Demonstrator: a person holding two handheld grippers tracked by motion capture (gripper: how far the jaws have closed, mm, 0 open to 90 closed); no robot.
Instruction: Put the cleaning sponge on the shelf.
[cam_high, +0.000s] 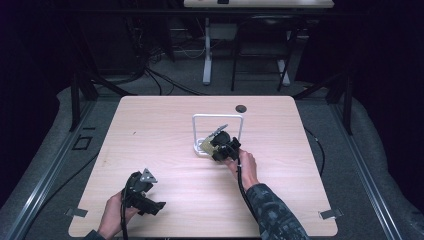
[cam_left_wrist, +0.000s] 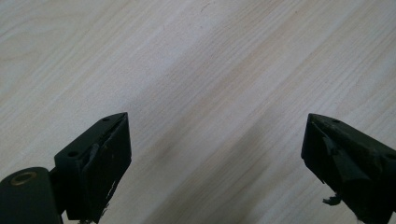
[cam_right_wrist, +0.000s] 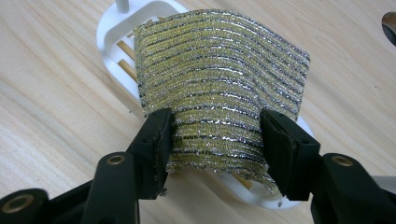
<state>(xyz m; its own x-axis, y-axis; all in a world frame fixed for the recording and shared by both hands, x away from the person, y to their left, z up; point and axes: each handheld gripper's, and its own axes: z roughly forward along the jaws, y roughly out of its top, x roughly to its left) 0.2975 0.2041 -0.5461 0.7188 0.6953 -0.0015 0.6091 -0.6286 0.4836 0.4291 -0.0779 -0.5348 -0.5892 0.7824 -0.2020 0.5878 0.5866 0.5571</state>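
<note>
Sponge (cam_right_wrist: 219, 88) between right gripper (cam_right_wrist: 215, 140) jaws, over rack (cam_right_wrist: 112, 28)

Striped sponge (cam_right_wrist: 219, 79) between fingers (cam_right_wrist: 156, 140), white rack (cam_right_wrist: 112, 28)

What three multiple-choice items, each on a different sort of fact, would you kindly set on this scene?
1. Where is the scouring pad?
A. Over the white holder
B. On the floor
C. In the left gripper
2. What colours are its stripes?
A. Red and blue
B. Yellow and silver
C. Plain white
3. How do the left gripper's jaws stand?
A. Shut on a cup
B. Shut, empty
C. Open, empty

Answers: A, the holder's slats show beneath it; B, glittery yellow and silver bands; C, bare table between wide jaws.
</note>
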